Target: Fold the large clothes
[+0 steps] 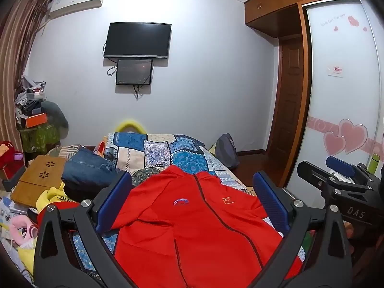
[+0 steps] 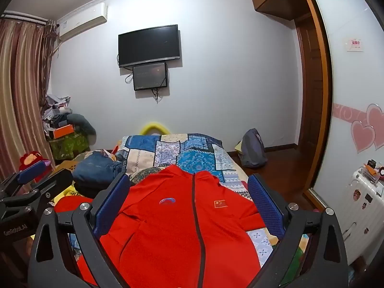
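Observation:
A red zip-up jacket point(image 1: 192, 228) lies front side up on the patchwork bedspread point(image 1: 168, 151), collar toward the far wall; it also shows in the right wrist view point(image 2: 172, 228). My left gripper point(image 1: 192, 199) is open and empty, held above the jacket's chest, its blue fingers point(image 1: 112, 201) wide apart. My right gripper point(image 2: 189, 199) is open and empty too, above the same area. The right gripper shows at the right edge of the left wrist view point(image 1: 340, 177), and the left gripper at the left edge of the right wrist view point(image 2: 31, 180).
Folded jeans point(image 1: 88, 170), yellow clothing point(image 1: 52, 196) and a wooden lap tray point(image 1: 36, 180) crowd the bed's left side. A grey backpack point(image 2: 252, 151) sits on the floor right of the bed. A white suitcase point(image 2: 360, 206) stands by the wardrobe point(image 2: 355, 72).

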